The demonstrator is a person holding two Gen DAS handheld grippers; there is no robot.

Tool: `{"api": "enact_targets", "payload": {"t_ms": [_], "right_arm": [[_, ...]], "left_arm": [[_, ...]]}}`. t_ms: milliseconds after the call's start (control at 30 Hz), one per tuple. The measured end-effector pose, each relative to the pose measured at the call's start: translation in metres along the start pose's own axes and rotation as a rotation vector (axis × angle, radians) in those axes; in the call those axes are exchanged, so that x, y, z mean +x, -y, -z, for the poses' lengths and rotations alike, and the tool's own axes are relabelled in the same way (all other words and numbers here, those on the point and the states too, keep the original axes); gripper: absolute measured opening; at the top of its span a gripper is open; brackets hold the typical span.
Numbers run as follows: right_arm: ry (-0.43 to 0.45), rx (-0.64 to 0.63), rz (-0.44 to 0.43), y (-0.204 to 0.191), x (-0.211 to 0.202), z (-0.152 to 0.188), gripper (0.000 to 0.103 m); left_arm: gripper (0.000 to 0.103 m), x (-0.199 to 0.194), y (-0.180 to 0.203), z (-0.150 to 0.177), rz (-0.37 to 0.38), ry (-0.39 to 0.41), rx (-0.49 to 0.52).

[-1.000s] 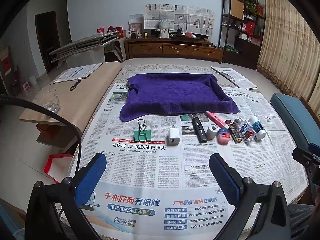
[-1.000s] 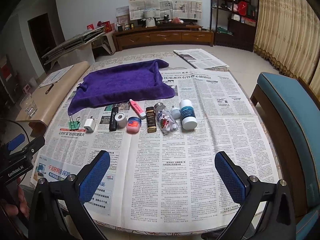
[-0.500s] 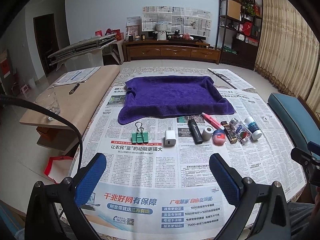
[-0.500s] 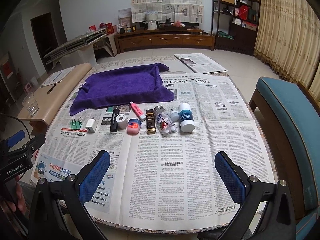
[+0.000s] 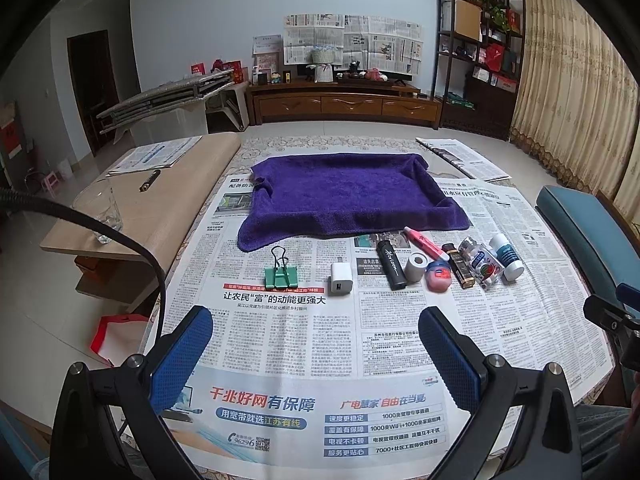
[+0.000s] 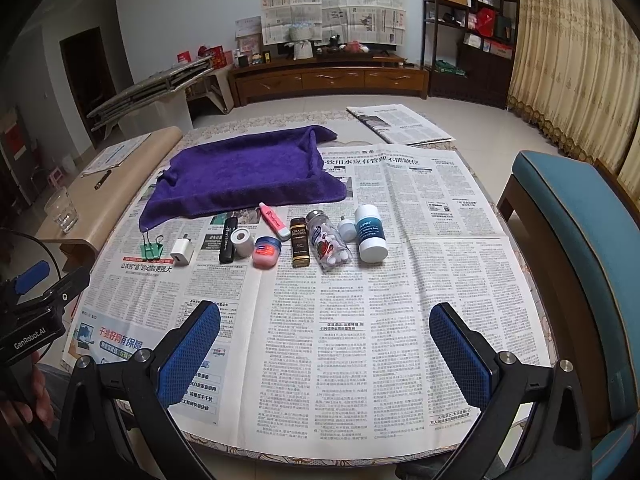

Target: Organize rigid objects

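Observation:
A row of small objects lies on the newspaper-covered table: a green binder clip [image 5: 280, 275] [image 6: 151, 249], a white charger [image 5: 341, 279] [image 6: 182, 252], a black lighter [image 5: 391, 265], a white tape roll [image 5: 416, 267], a pink jar [image 5: 438, 277] [image 6: 265, 253], a pink highlighter [image 5: 426, 243], a dark brown tube [image 6: 299, 242], a clear pill bottle [image 6: 328, 245] and a white bottle [image 6: 371, 233]. A purple towel [image 5: 348, 197] [image 6: 244, 174] lies behind them. My left gripper [image 5: 318, 354] and right gripper [image 6: 326, 354] are open and empty, near the table's front edge.
A wooden side bench [image 5: 132, 216] with a glass [image 5: 99, 210] and a pen stands left of the table. A blue cushioned chair [image 6: 580, 232] stands on the right. A cable [image 5: 120, 236] hangs at the left.
Both grippers have tilted up slightly and drawn back a little, so the objects sit lower in view. Nothing on the table has moved.

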State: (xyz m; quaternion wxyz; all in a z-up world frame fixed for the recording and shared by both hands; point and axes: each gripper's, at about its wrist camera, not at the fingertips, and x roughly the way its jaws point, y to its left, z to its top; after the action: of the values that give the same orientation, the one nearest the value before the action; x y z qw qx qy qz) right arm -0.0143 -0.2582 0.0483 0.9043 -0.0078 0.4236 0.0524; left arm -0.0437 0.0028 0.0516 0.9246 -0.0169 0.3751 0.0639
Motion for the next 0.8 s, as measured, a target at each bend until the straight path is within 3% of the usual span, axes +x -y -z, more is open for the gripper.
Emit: {"api": "enact_targets", "payload": {"t_ms": [800], "right_arm": [[0.008,0.005,-0.005,0.0013,-0.0038,-0.0006,0.103]], "left_arm": [[0.103,-0.0035,-0.0046,-0.0044,-0.008,0.006,-0.001]]}}
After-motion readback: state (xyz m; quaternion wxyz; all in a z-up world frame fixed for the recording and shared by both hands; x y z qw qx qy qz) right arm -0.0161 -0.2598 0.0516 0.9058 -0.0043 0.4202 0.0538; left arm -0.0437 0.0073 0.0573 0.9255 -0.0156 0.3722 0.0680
